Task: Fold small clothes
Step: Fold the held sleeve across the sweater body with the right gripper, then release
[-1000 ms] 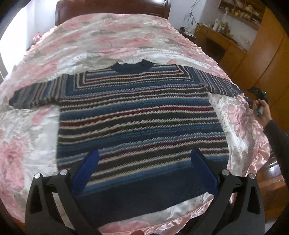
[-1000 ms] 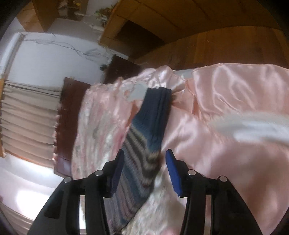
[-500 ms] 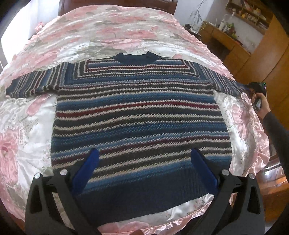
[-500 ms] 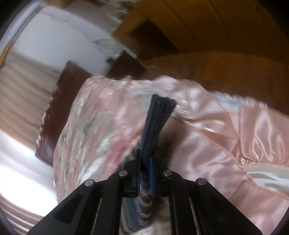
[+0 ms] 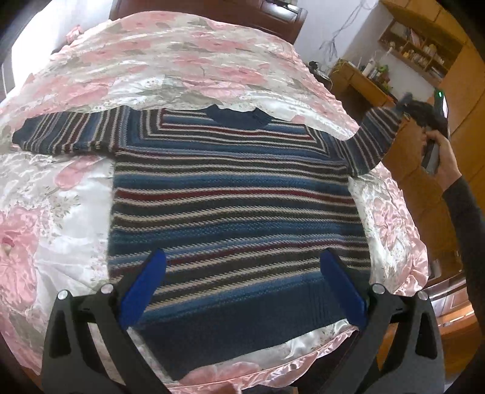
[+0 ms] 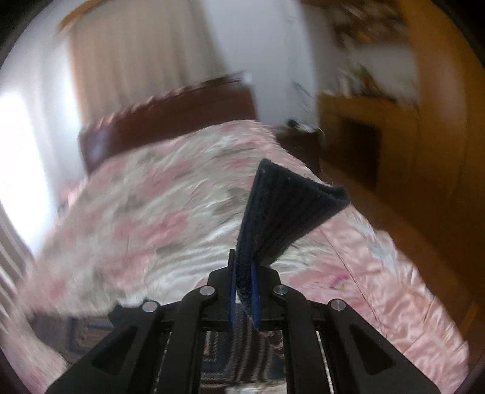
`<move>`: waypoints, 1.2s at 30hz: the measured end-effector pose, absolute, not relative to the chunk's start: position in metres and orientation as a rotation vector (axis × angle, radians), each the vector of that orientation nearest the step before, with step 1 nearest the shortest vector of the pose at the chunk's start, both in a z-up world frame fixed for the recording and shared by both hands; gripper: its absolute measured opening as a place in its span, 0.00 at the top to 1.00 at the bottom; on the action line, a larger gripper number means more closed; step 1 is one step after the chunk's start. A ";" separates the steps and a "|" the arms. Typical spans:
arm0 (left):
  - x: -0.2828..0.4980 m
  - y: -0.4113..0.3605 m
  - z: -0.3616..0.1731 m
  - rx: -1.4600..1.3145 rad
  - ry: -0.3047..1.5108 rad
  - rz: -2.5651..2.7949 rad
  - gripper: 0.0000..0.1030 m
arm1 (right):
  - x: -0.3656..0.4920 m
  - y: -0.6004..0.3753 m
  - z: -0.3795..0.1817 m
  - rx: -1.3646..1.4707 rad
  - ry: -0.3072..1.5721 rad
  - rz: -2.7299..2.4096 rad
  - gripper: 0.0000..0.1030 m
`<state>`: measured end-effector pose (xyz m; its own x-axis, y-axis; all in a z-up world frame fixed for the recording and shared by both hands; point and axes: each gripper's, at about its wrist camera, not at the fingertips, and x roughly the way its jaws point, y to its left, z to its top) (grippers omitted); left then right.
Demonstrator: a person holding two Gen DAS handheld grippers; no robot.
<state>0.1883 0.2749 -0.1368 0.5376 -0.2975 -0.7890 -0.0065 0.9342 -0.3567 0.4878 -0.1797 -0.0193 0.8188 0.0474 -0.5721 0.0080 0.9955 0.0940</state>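
Striped knit sweater in blue, red, cream and navy [image 5: 236,194] lies face-up and spread flat on the bed with its pink floral satin cover [image 5: 75,194], hem toward me, neck toward the dark wooden headboard [image 5: 212,9].

My right gripper [image 6: 244,291] is closed tight on the dark navy ribbed cuff [image 6: 288,209] of the right sleeve. In the left view that sleeve [image 5: 372,136] is raised off the cover, the far sleeve flat.

My left gripper [image 5: 242,291] is spread wide and empty, hovering over the hem, apparently not touching it.

Step in hand, as I read it: first sleeve fold. Next move calls for carrying the cuff across the chest and laying the sleeve flat without dragging the body; the left gripper may need to pin the hem.
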 end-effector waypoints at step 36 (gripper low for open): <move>0.535 0.247 -0.294 -0.844 1.319 -0.402 0.03 | 0.327 -0.027 -0.248 0.608 0.816 0.397 0.27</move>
